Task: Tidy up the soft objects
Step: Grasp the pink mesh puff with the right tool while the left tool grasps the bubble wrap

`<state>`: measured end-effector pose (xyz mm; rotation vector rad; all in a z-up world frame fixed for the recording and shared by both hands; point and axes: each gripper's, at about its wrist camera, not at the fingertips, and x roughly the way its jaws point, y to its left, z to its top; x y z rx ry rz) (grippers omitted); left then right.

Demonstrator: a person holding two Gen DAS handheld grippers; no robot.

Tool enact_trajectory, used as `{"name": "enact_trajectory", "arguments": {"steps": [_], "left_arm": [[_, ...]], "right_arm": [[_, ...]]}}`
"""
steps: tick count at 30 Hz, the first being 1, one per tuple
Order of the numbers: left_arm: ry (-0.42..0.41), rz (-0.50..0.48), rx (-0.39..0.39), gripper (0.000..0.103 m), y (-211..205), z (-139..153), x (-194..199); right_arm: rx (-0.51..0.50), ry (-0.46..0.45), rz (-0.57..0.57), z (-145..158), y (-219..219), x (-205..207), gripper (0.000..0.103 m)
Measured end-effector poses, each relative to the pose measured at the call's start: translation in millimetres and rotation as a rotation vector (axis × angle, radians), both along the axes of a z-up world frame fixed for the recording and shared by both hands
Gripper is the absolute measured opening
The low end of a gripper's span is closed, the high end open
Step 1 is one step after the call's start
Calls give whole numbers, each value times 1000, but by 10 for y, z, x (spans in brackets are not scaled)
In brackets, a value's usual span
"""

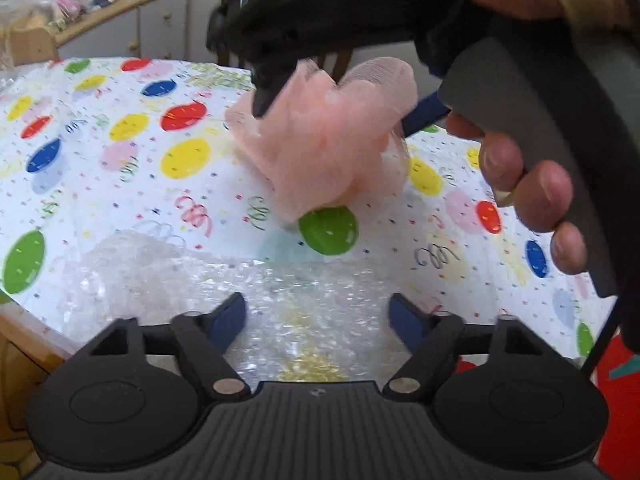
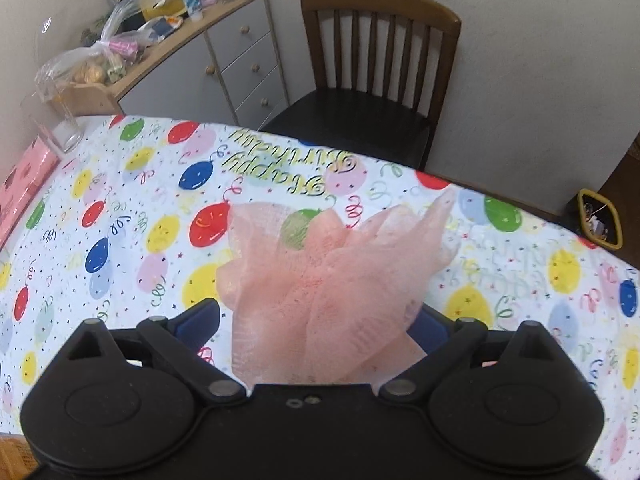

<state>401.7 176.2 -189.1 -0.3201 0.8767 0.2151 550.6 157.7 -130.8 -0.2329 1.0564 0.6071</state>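
A peach-pink mesh bath pouf (image 1: 332, 148) hangs just above the balloon-print tablecloth (image 1: 120, 168). My right gripper (image 1: 340, 108) is shut on it, coming in from the upper right in a person's hand (image 1: 532, 196). In the right wrist view the pouf (image 2: 320, 292) fills the gap between the right gripper's (image 2: 316, 320) blue pads. A crumpled sheet of clear bubble wrap (image 1: 280, 300) lies at the near table edge. My left gripper (image 1: 318, 312) is low over it, jaws apart, with the wrap between and under the fingertips. Whether the pads touch the wrap is unclear.
A wooden chair (image 2: 380, 60) stands at the table's far side beside a grey cabinet (image 2: 224, 60) piled with bags. A clear glass vase (image 2: 56, 120) and a pink box (image 2: 28, 184) sit at the table's far left. A yellow-rimmed container (image 2: 600, 220) is off the right edge.
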Motion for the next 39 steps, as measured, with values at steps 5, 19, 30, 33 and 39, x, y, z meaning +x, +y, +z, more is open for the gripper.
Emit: {"name": "enact_trajectory", "arguments": {"steps": [5, 19, 30, 33, 39], "left_arm": [[5, 2, 77, 49, -47, -3, 0], [-37, -3, 122, 8, -98, -10, -63], [-119, 0, 91, 7, -116, 282, -178], [-146, -5, 91, 7, -146, 412, -220], [-195, -19, 99, 7, -192, 681, -304]], "right_arm": [[-29, 5, 18, -96, 89, 2, 83], [-58, -27, -17, -145, -42, -16, 20], [11, -96, -104, 205, -403, -129, 10], [36, -114, -126, 353, -535, -182, 10], [82, -156, -172, 699, -825, -328, 10]]}}
